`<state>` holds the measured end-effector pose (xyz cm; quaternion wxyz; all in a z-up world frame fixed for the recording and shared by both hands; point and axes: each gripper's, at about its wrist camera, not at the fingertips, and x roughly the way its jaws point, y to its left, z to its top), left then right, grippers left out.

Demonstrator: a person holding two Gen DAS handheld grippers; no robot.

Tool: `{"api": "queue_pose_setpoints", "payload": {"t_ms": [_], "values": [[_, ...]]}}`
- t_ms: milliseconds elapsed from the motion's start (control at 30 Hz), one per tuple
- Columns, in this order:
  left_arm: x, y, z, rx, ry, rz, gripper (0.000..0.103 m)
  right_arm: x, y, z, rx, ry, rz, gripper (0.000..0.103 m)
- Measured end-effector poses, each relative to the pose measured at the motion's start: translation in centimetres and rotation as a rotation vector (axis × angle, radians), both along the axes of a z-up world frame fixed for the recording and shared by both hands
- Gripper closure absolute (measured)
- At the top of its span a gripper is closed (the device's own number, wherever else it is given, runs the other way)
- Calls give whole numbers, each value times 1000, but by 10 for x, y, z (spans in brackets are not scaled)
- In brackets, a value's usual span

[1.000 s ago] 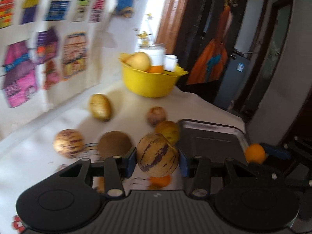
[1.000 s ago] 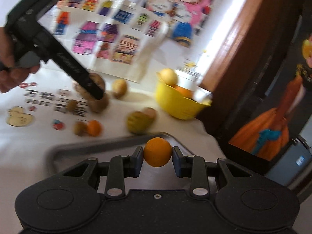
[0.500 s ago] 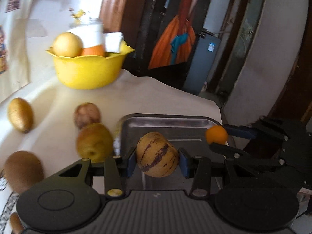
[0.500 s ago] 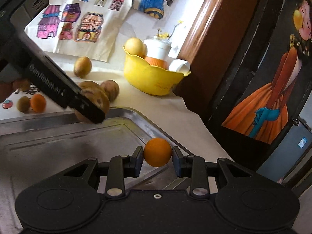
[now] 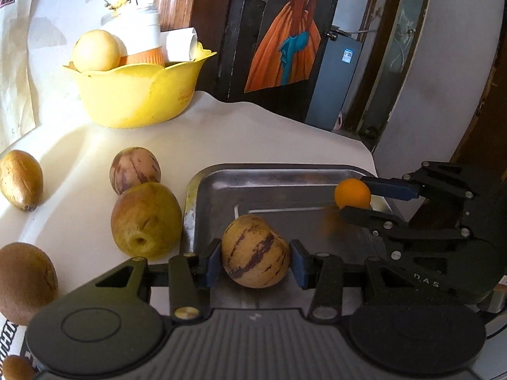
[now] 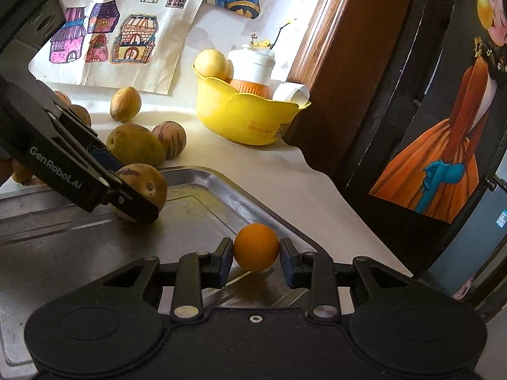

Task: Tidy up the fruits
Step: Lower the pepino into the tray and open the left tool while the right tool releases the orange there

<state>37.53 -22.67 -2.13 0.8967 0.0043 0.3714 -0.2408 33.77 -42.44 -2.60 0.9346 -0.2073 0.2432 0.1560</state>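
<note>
Here your left gripper pinches a plump striped melon, pale yellow with purple streaks and a smooth skin, its blue pads pressed on both flanks, over the near end of the metal tray. Your right gripper squeezes a small round orange, glossy and even, at the tray's far corner. The tray is dull brushed steel with rounded corners and a shallow raised rim. Just beside its left edge on the white tabletop sits a russet green pear, dimpled at the end, touching another streaked melon behind it. A scalloped yellow plastic bowl stands farther back, holding a smooth pale fruit.
</note>
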Motion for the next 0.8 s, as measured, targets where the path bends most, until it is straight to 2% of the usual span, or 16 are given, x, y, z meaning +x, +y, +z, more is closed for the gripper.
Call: {"api": "queue_pose_setpoints", "payload": {"t_ms": [67,200,333,433,467,500,633,800], "values": [[1,0,0,-2,5,3,53,0,1,-1,-4,4,4,69],[2,1,1,-9,16,14,52,-2,1,1,-6,-10,-2,62],[-4,6,11,-32,-16,27,41,-9,0,6,-1,-16,-9,55],[-11,10,23,-50,-43,33,39,-18,0,13,8,-26,-19,46],[-14,11,27,-53,-51,39,38,-21,0,16,18,-28,-25,39],[-18,13,31,-58,-59,46,35,-25,0,18,30,-30,-30,32],[-36,24,44,-75,-105,84,18,-43,4,26,49,-36,-43,24],[-66,42,58,-85,-152,135,2,-72,13,44,86,-66,-47,5]]}}
